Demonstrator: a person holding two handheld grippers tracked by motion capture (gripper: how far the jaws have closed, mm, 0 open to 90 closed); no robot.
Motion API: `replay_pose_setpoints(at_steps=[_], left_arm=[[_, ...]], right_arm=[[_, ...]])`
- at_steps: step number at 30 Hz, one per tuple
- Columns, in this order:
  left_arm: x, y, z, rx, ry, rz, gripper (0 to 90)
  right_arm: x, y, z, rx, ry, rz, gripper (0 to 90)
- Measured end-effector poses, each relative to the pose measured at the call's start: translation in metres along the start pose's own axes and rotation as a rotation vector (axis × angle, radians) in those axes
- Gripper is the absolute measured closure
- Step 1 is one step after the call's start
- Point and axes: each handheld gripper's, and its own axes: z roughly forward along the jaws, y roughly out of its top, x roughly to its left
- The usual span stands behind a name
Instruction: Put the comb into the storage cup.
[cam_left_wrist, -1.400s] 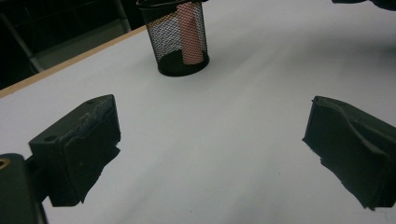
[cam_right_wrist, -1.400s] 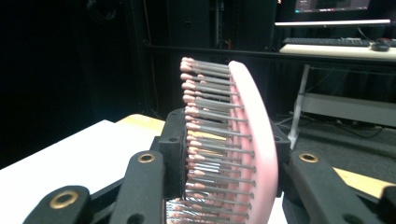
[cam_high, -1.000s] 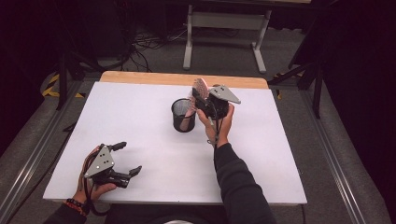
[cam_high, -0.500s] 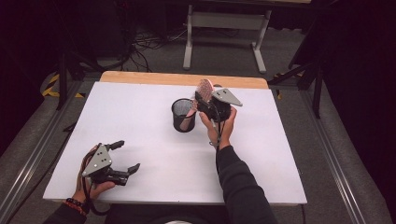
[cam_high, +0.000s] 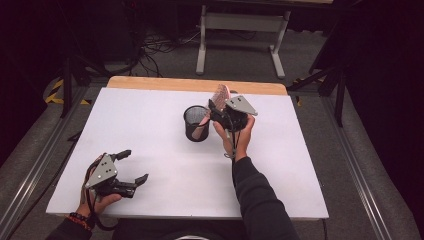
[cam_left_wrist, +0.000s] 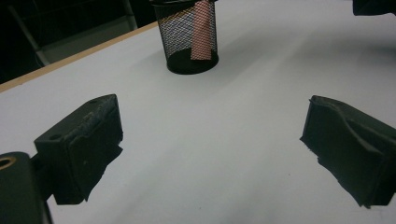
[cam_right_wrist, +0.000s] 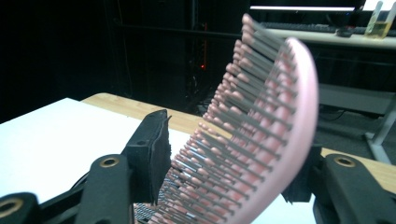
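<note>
You are working in a lab or test room, not a home. Your table (cam_high: 165, 200) is a white sheet laid on a wooden top, standing on grey carpet in a dark room. Metal rails (cam_high: 352, 165) run along the floor on the left and right. Beyond the far edge, loose cables (cam_high: 160, 47) trail on the floor beside the grey legs of another bench (cam_high: 240, 22). Yellow-and-black hazard tape (cam_high: 62, 95) marks the far left floor.

The hairbrush (cam_high: 218, 96) stands in the mesh cup (cam_high: 196, 123) at mid-table (cam_high: 150, 110), the left tool (cam_high: 127, 167) well apart near the front-left corner.
</note>
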Motion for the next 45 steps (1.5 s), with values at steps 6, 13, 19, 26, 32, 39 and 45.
replay_pose_setpoints(at_steps=[6, 13, 19, 26, 32, 39, 45], left_arm=[[0.0, 0.0, 0.0, 0.0, 0.001, 0.003, 6.0], [0.0, 0.0, -0.001, 0.001, 0.001, 0.003, 5.9], [0.0, 0.0, -0.001, 0.006, -0.002, 0.006, 5.8], [-0.001, 0.0, 0.0, 0.007, -0.004, 0.008, 5.7], [-0.001, 0.0, 0.0, 0.015, -0.005, 0.015, 5.6], [0.0, 0.0, 0.0, 0.014, -0.004, 0.014, 5.5], [0.0, 0.0, 0.001, 0.02, -0.006, 0.017, 5.5]], right_arm=[[-0.001, 0.003, -0.004, -0.012, -0.017, -0.033, 36.8], [0.002, 0.009, -0.007, -0.027, -0.048, -0.097, 27.8], [0.004, 0.012, -0.01, -0.039, -0.057, -0.129, 24.2], [0.006, 0.016, -0.015, -0.065, -0.063, -0.165, 17.7], [0.008, 0.018, -0.018, -0.075, -0.06, -0.191, 9.6], [0.01, 0.021, -0.021, -0.075, -0.048, -0.217, 4.4], [0.011, 0.023, -0.025, -0.084, -0.032, -0.228, 4.1]])
